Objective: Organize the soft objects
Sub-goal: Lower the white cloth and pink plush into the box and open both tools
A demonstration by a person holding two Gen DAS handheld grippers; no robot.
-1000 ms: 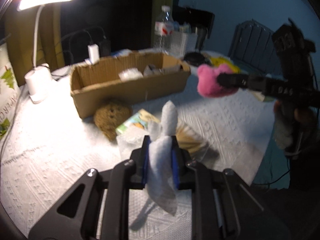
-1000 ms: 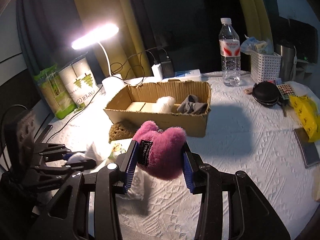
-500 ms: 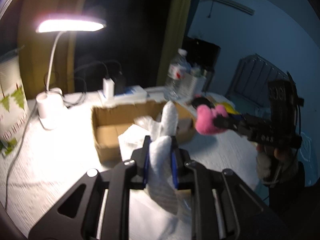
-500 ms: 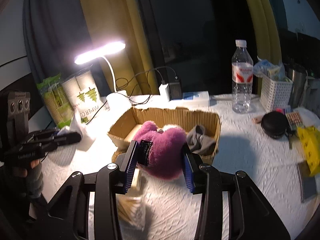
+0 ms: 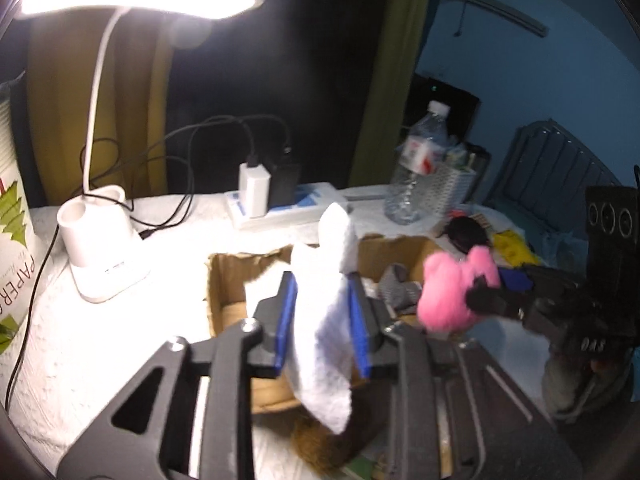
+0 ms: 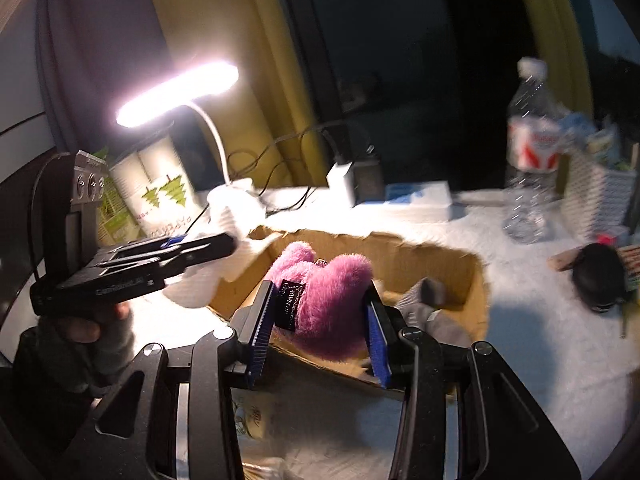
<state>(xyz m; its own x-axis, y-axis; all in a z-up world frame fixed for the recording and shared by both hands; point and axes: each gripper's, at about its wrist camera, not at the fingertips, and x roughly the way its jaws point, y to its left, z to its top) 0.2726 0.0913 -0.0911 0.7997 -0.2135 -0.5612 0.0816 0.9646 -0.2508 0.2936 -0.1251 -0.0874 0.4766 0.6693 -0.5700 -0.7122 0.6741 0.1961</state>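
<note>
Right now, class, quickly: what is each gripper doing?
Left gripper: jaws just opening, white cloth between them.
Right gripper: closed on pink plush.

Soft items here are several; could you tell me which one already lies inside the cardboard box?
The grey sock, at the right end of the cardboard box. The pink plush and white cloth sit between gripper pads above it.

My left gripper (image 5: 322,320) jaws just opened, white cloth (image 5: 324,320) between them over the cardboard box (image 5: 224,280); pink plush (image 5: 452,292) at 3 o'clock, lamp (image 5: 100,248) at 10.
</note>
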